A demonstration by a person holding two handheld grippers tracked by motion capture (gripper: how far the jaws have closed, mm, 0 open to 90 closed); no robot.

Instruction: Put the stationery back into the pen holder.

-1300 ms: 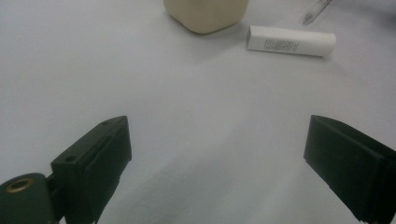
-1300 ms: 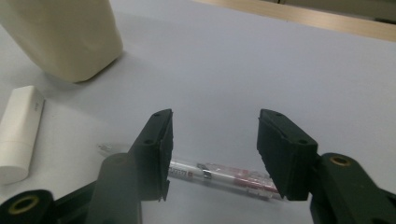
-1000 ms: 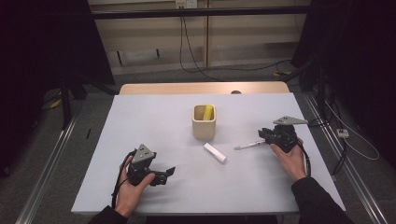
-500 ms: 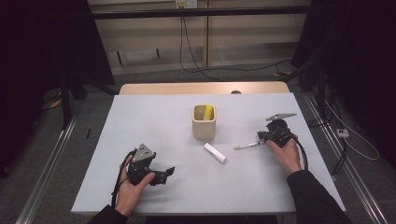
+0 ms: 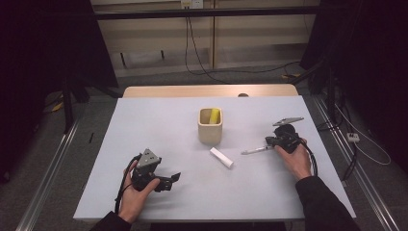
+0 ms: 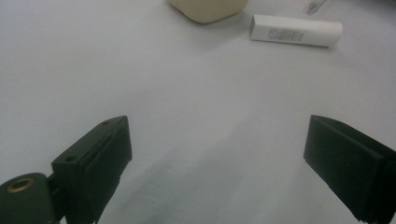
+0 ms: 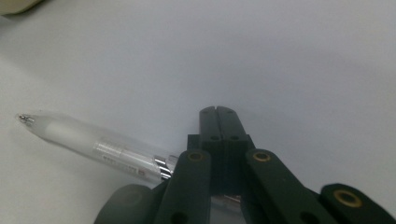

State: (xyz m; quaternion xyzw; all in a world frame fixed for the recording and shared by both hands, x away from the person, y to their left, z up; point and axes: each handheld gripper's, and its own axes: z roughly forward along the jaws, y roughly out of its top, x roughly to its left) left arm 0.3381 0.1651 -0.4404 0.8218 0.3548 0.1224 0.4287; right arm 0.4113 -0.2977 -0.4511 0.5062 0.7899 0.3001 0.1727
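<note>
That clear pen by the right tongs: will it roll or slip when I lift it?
The pen has a round, smooth clear barrel, so it will probably roll if nudged sideways on the flat table. It looks stiff and light. The right tongs are shut beside it, seemingly not on it; a glossy barrel may slip.

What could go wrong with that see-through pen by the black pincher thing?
1. The right gripper is shut with its pads pressed together. The clear pen lies beside them and runs under the gripper's body, so lifting now may leave the pen on the table.
2. The pen is round and smooth, so a nudge from the gripper might roll it away, perhaps toward the white tube.
</note>
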